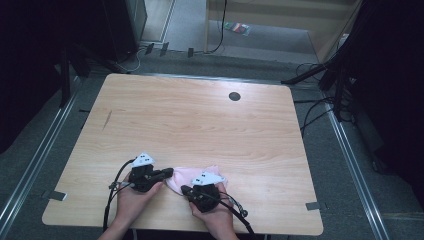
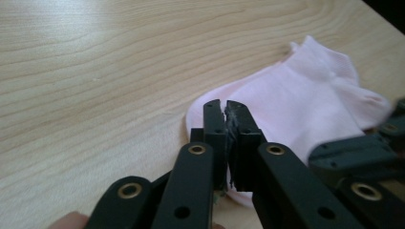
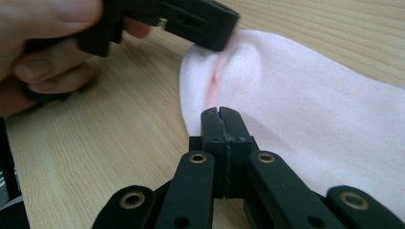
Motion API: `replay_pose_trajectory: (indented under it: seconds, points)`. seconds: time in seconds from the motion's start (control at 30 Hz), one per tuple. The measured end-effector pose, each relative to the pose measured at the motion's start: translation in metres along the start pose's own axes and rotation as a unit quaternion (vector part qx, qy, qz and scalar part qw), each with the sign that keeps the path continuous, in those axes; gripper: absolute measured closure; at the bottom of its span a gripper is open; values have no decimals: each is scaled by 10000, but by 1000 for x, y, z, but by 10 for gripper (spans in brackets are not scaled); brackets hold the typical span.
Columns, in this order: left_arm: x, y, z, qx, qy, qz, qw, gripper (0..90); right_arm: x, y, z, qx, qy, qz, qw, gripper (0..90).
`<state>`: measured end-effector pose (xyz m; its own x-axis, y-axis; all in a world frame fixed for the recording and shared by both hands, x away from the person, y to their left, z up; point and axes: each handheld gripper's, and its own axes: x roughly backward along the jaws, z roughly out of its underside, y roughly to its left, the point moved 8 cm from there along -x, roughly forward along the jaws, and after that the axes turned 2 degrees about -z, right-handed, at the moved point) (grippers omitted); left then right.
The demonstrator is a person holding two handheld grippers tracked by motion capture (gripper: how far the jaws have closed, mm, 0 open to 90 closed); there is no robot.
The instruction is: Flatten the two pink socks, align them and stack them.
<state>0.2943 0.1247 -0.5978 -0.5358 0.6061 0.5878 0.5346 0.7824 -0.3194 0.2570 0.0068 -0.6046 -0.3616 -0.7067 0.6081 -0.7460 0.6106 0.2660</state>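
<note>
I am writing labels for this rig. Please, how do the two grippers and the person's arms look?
Both the left gripper and the right gripper are black, and each carries a pale grey three-cornered plate with small dark marks. Their fingers are flat black bars, joined by links with brass-coloured rivets. A black cable trails from each toward the table's near edge. The forearms are bare; no sleeves or gloves show.

Dim surroundings, soft even tabletop light, close-ups slightly blurred.

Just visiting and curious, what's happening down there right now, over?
Left gripper shut on the pink sock's near edge. Right gripper shut on the same edge. Sock flat on the table. Nothing in the way.
</note>
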Motion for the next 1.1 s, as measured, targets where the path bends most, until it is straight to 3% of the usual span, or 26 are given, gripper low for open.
replay_pose_trajectory:
  seconds: [0.13, 0.2, 0.23, 0.27, 0.3, 0.33, 0.37, 0.47, 0.5, 0.53, 0.6, 0.7, 0.77, 0.87, 0.93, 0.97, 1.03, 1.1]
  points:
    - [14, -1, 5, -17, -46, 240, 9997, 866, 0, -1, 0, -171, 14, -104, 9998, 900]
    - [16, -2, 7, -73, -18, 250, 9997, 875, 0, -3, -1, -309, 28, -165, 9994, 900]
    - [15, -2, 9, -155, 45, 204, 9997, 883, 3, -5, -4, -564, -52, -230, 9981, 900]
    - [11, -2, 13, -245, 184, 112, 9995, 883, 8, -8, -8, -666, -227, -242, 9972, 900]
    - [11, -2, 13, -245, 184, 112, 9995, 886, 8, -8, -8, -666, -227, -242, 9972, 900]
    - [9, -2, 14, -286, 236, 67, 9993, 886, 14, -13, -12, -706, -360, -164, 9967, 900]
    - [8, -2, 15, -267, 225, 64, 9994, 887, 28, -26, -19, -737, -579, 85, 9956, 900]
    - [8, -1, 14, -260, 217, 33, 9994, 888, 45, -51, -20, -787, -589, 602, 9933, 900]
    - [8, -1, 14, -253, 209, 18, 9995, 888, 45, -51, -20, -787, -589, 602, 9933, 900]
    - [8, -1, 14, -254, 209, 11, 9995, 888, 51, -64, -13, -932, -471, 773, 9915, 900]
    - [7, 0, 14, -255, 204, -30, 9995, 885, 54, -76, -5, -1032, -374, 924, 9897, 900]
    - [8, 3, 13, -356, 183, -167, 9991, 886, 54, -84, 2, -1187, -304, 967, 9877, 900]
    - [8, 5, 13, -366, 174, -203, 9990, 891, 53, -87, 3, -1195, -354, 915, 9880, 900]
    - [8, 7, 12, -292, 147, -256, 9991, 896, 51, -89, -1, -970, -313, 1107, 9886, 900]
    - [9, 8, 12, -249, 163, -194, 9994, 890, 51, -89, -2, -1023, -342, 1064, 9885, 900]
    - [10, 8, 11, -233, 127, -153, 9995, 843, 53, -88, -6, -1041, -530, 887, 9892, 856]
    - [13, 8, 8, -200, -78, -27, 9998, 805, 56, -87, -9, -1009, -626, 830, 9894, 824]
    - [19, 8, 3, -226, -386, 35, 9990, 652, 69, -93, -17, -917, -947, 864, 9875, 676]
